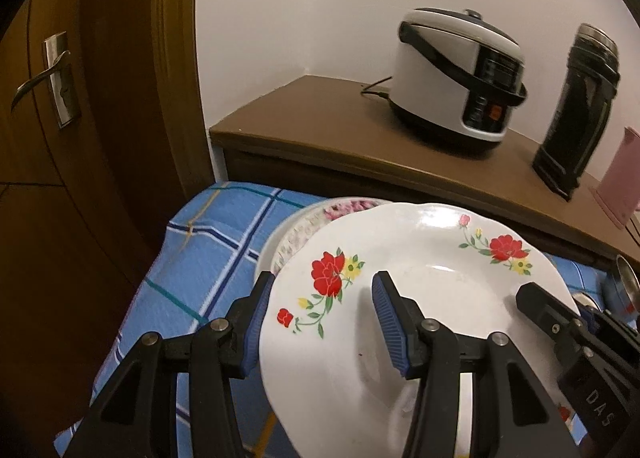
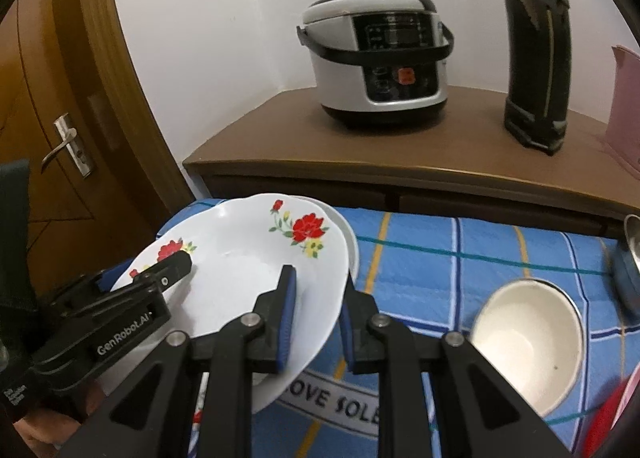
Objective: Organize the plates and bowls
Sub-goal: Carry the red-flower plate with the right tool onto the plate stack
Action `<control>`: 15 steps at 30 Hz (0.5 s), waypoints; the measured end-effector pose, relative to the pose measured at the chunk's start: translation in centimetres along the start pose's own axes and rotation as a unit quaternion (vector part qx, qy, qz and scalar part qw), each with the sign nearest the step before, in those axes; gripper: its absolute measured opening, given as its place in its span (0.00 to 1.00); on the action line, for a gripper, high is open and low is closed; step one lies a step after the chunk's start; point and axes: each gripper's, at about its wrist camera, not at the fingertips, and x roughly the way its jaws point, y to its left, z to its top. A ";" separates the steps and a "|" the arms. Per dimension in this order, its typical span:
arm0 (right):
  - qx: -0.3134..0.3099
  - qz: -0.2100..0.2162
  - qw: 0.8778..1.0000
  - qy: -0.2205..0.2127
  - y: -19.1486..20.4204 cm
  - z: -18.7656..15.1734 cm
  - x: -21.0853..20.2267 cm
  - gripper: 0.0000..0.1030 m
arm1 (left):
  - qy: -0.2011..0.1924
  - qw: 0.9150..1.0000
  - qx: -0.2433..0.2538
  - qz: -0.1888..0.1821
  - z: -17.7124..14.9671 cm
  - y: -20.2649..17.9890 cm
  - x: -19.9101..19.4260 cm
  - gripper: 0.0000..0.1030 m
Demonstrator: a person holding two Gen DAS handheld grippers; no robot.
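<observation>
Gripping flowered plate (image 1: 400,278) rim: left tool (image 1: 320,322), right tool (image 2: 316,318); white bowl (image 2: 528,342) unfilled.

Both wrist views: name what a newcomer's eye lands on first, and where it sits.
First, the white plate with red flowers, tilted above the blue checked cloth, with the left gripper and right gripper each astride its rim on opposite sides. Next, the silver rice cooker and the tall black flask on the brown cabinet behind. A white bowl sits on the cloth at the right.
</observation>
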 end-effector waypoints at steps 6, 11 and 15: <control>0.000 0.002 1.000 0.006 0.0 0.9 2.9 0.20 | 0.000 1.000 -0.006 0.010 1.0 0.8 2.6 0.51; 0.002 -0.002 1.000 0.011 -0.2 1.0 4.8 0.20 | 0.004 1.000 -0.007 0.019 1.2 1.1 4.2 0.51; 0.002 -0.004 1.000 0.014 -0.2 0.9 5.9 0.20 | 0.007 1.000 -0.008 0.021 1.3 1.5 5.0 0.51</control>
